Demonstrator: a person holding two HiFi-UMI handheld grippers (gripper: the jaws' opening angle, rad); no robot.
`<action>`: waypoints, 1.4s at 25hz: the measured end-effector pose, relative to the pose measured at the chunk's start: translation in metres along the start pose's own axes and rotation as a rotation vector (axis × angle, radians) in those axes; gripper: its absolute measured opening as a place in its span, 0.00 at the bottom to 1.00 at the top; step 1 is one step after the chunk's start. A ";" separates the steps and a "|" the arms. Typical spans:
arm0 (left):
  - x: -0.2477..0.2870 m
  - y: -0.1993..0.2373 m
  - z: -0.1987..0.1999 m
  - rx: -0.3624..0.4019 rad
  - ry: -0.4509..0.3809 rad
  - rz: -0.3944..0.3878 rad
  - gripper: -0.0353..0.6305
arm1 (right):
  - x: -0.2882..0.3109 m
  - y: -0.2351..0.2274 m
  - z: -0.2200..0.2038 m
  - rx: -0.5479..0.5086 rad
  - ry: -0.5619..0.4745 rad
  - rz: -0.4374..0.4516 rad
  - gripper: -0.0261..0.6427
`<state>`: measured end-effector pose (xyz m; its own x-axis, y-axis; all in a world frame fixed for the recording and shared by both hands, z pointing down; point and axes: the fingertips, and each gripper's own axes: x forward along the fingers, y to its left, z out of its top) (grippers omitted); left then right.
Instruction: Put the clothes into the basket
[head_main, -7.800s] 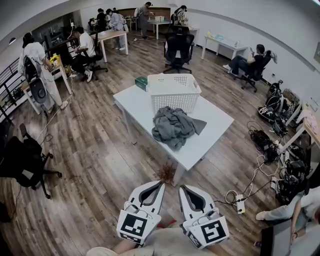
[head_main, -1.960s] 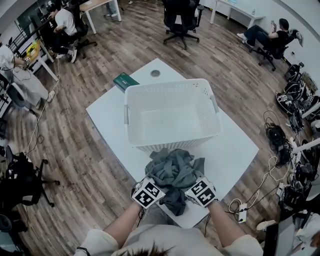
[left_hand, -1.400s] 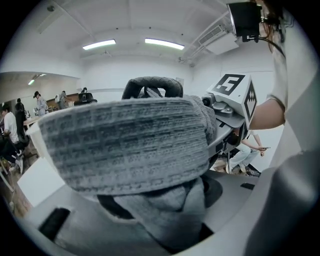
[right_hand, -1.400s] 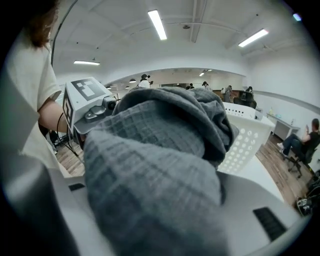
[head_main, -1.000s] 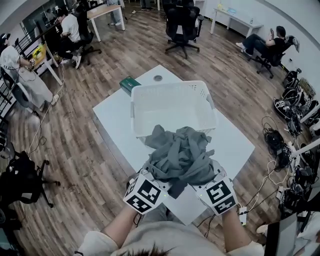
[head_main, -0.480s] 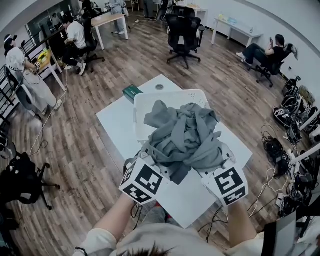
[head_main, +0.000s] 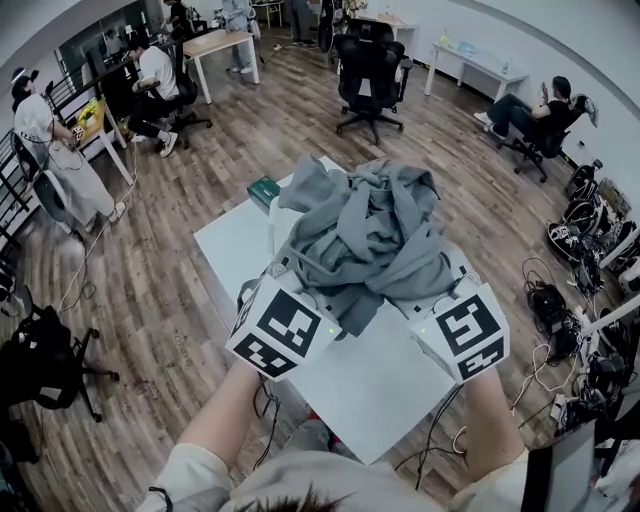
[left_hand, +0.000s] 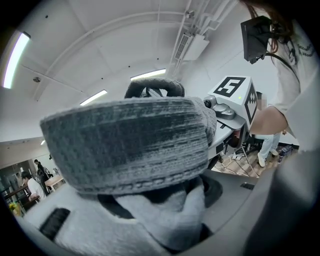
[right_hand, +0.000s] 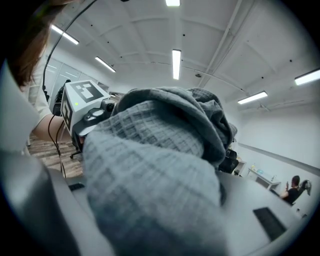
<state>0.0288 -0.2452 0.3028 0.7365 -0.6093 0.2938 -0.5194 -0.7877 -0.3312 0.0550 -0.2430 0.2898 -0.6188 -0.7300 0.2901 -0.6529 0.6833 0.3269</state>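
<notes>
Step in hand: judged to be the carry; the grey clothes (head_main: 368, 235) are held up as one bundle, clear of the worktop (head_main: 370, 390).
Clothes, place: aloft between the two tongs, on the near side of the white basket (head_main: 272, 232); not yet in it.
Basket: mostly hidden behind the bundle; only a strip of its left wall is seen.
How it is best done: both grips are to be held firm and level with each other until the bundle is over the basket's opening. Trailing folds should be lifted over the near rim, not dragged against it. Both tongs are then to be released together, low inside the walls.
Left tongs (head_main: 288, 318): part-way closed, clenched on a thick ribbed fold of the grey clothes, which fills the gap between the jaws.
Right tongs (head_main: 458, 330): likewise part-way closed, grasping a bunched waffle-knit fold of the same bundle.
Risk, judged: a loose end may drape outside the rim.
</notes>
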 end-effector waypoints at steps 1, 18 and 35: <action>0.000 0.006 0.002 0.004 -0.003 0.008 0.42 | 0.003 -0.003 0.004 -0.007 -0.005 -0.002 0.37; 0.031 0.093 0.016 0.070 -0.041 0.050 0.42 | 0.068 -0.060 0.033 -0.007 -0.054 -0.055 0.37; 0.080 0.084 -0.120 -0.179 0.180 -0.110 0.42 | 0.146 -0.030 -0.086 0.180 0.184 0.083 0.37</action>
<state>-0.0081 -0.3705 0.4061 0.7122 -0.5130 0.4792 -0.5205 -0.8439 -0.1299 0.0218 -0.3708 0.4001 -0.5943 -0.6503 0.4731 -0.6805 0.7202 0.1351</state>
